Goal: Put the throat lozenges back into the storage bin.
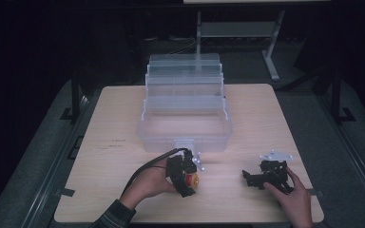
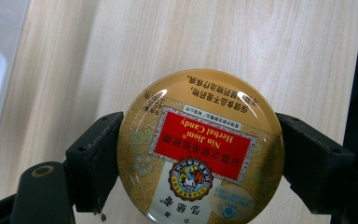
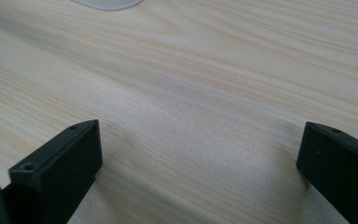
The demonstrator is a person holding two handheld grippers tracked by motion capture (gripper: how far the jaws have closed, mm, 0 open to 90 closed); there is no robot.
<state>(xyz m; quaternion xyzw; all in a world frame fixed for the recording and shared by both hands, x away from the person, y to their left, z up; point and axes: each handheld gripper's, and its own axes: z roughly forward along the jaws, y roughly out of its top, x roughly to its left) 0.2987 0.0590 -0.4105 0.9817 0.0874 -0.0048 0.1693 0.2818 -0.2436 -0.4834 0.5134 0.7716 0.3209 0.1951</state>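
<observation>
A round gold candy tin (image 2: 199, 150) with a red label sits clamped between the two black jaws of my left gripper (image 2: 198, 158). From above, that tin (image 1: 192, 180) shows at the near middle of the table, with my left gripper (image 1: 186, 178) shut on it and pointing down. My right gripper (image 1: 247, 177) rests low near the table's front right, held by a hand. Its jaws stand wide apart over bare wood in the right gripper view (image 3: 200, 163), nothing between them.
A clear plastic tiered organizer box (image 1: 185, 107) stands spread out at the table's middle back, its front latch just beyond the left gripper. The light wooden table (image 1: 114, 123) has bare surface on both sides. Dark floor and a metal stand lie behind.
</observation>
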